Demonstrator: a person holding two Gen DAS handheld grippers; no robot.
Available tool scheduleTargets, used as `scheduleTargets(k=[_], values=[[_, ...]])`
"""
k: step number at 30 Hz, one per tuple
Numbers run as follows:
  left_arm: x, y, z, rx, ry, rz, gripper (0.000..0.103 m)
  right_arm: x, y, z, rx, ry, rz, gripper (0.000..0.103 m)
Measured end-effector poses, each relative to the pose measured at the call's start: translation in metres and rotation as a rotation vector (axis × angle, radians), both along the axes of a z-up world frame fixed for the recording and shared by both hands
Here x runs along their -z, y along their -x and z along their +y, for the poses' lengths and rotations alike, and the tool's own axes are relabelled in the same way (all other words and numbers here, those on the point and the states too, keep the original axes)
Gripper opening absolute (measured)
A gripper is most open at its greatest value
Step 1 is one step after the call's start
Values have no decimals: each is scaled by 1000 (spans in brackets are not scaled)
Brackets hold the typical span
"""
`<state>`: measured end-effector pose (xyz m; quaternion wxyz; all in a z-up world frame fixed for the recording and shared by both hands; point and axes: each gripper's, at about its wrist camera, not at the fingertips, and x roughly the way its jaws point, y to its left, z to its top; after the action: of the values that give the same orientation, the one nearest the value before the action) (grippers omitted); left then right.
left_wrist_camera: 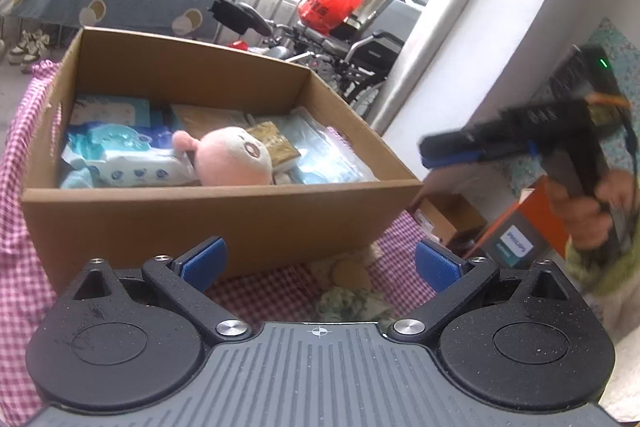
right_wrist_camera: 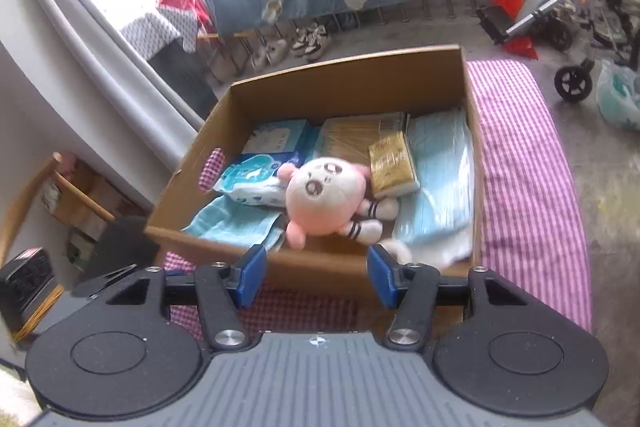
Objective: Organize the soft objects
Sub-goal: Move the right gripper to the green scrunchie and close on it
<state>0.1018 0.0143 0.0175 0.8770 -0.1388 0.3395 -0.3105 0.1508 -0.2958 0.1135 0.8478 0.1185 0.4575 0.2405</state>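
Pink plush toy (right_wrist_camera: 324,195) lies in cardboard box (right_wrist_camera: 312,263). Right tongs (right_wrist_camera: 316,279) apart, empty. Left tongs (left_wrist_camera: 320,267) apart over floral plush (left_wrist_camera: 352,291): clamp body squarely, lift above box wall.

In the left wrist view the right claw (left_wrist_camera: 430,149) is motion-blurred, so its finger gap cannot be read. The soft item (left_wrist_camera: 352,291) between the left claw's fingers (left_wrist_camera: 204,263) is partly hidden by the claw body. The cardboard box (left_wrist_camera: 224,219) wall hides the pink plush toy's (left_wrist_camera: 234,159) lower body there. Pack labels are illegible.
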Motion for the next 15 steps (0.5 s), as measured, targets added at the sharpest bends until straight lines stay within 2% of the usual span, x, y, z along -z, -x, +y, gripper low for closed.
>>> scheduleTargets(k=[2, 5, 9, 12, 15], values=[[5, -2, -11, 39, -12, 30, 101, 15, 19, -10, 36, -43, 28, 59], [20, -7, -35, 124, -51, 88, 101, 57, 41, -23, 108, -106, 107, 59], [45, -17, -73, 241, -124, 197, 100, 104, 54, -24, 207, -96, 158, 59], [57, -15, -99, 261, -243, 167, 93, 125, 57, -17, 229, -69, 158, 59], [64, -10, -119, 274, -370, 113, 76, 141, 58, -9, 215, -46, 169, 54]])
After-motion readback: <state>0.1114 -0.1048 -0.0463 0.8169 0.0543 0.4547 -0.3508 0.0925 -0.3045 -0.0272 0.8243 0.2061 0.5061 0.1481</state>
